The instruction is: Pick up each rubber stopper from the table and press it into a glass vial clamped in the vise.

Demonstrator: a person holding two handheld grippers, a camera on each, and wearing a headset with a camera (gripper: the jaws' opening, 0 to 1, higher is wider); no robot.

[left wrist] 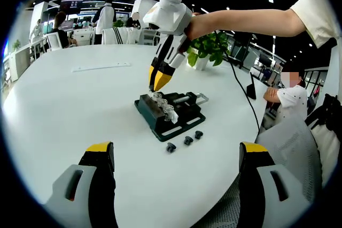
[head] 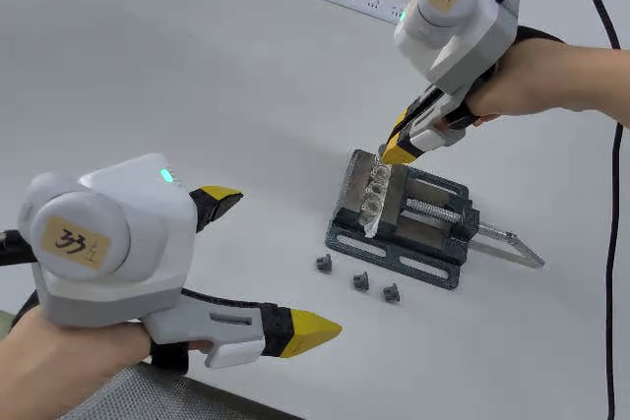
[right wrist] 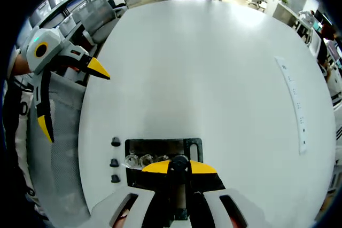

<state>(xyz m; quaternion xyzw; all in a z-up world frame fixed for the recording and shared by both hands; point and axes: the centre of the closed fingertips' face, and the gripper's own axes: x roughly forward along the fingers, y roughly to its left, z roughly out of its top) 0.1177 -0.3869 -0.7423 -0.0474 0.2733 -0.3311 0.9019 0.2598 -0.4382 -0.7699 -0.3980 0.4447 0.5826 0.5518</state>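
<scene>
One stopper (right wrist: 179, 162) clamped in right tongs (right wrist: 179, 167), partly hiding vials (right wrist: 132, 160) — left tongs (head: 274, 261) apart.

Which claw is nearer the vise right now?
Right. The right claw, gripping a stopper, sits just over the vials in the vise; the left claw is open, well off to the side.

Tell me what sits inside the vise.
A row of clear glass vials is clamped in the vise. The right gripper, shut on a stopper, covers the row's far end.

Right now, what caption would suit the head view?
Right gripper holds a stopper over vials in the vise; three stoppers lie on the table; left gripper open.
</scene>
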